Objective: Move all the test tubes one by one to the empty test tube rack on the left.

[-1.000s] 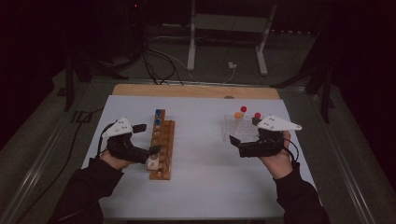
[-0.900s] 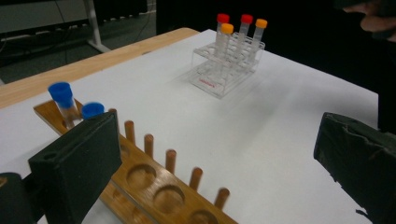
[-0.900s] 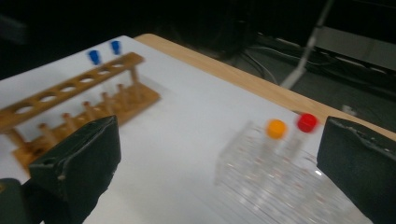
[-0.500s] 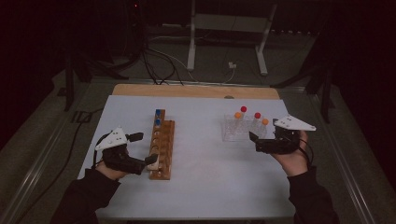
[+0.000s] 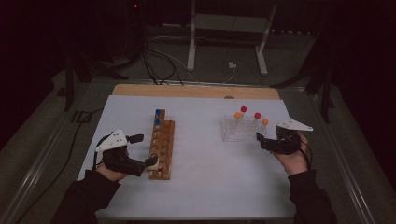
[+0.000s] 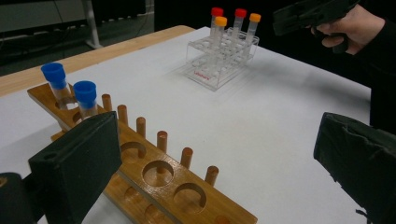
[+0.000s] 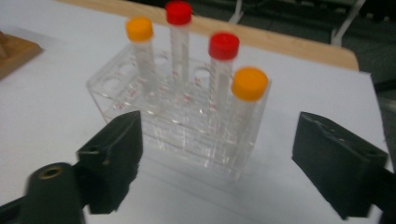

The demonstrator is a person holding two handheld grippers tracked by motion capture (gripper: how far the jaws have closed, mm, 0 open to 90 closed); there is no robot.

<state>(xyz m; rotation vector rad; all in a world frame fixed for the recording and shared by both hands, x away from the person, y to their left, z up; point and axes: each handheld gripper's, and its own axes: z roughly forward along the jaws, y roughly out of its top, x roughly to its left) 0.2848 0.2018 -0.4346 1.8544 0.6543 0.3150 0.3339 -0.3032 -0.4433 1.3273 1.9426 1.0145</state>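
Note:
A long wooden rack (image 5: 162,149) lies left of centre with two blue-capped tubes (image 5: 159,117) at its far end. My left gripper (image 5: 145,150) stands open at the rack's near end, and the rack (image 6: 159,175) runs under its left jaw. A clear plastic rack (image 5: 240,129) at the right holds two red-capped and two orange-capped tubes (image 7: 223,45). My right gripper (image 5: 261,141) hovers just right of it, pointing at it. Its jaws have just been closing but are still open, with nothing between the pads; the clear rack (image 7: 187,126) lies ahead of them.
A white sheet (image 5: 205,186) covers the table, with a bare wooden strip (image 5: 187,91) along the far edge. Behind the table are a metal stand (image 5: 224,42) and cables (image 5: 154,60) on the dark floor. The right hand (image 6: 345,28) shows beyond the clear rack.
The right hand has moved right and lower, a little away from the clear rack, and its jaws have narrowed. The left hand has shifted slightly toward the near edge.

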